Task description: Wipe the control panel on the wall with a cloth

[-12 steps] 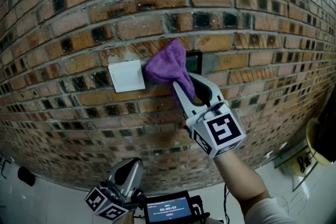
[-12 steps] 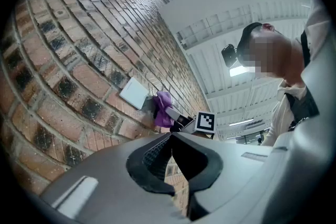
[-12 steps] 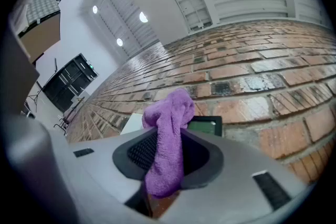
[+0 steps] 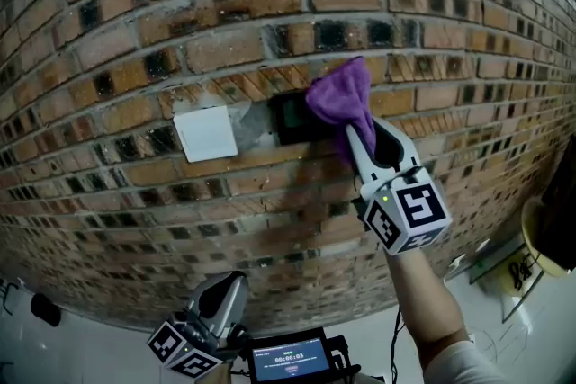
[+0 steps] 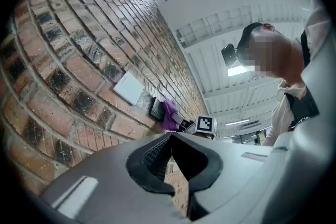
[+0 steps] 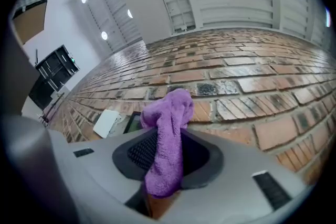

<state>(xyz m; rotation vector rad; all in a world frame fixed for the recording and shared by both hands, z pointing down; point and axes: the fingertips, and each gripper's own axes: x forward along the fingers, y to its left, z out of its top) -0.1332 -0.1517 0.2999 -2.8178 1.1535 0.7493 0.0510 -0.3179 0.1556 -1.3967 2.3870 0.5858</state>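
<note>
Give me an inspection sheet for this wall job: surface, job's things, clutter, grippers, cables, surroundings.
Surface: brick wall, some bricks with dark patches.
Job's things: dark control panel set in the wall; purple cloth bunched at its right edge.
Clutter: white cover plate left of the panel.
Grippers: right gripper shut on the cloth; left gripper held low, shut, empty.
Cables: thin dark lead beside the right forearm.
Surroundings: small screen at the bottom edge; pale floor below.

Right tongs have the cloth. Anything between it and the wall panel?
Nothing visible. The purple cloth, clamped in the right tongs, sits at the right edge of the dark control panel. The white plate is off to the panel's left, apart.
</note>
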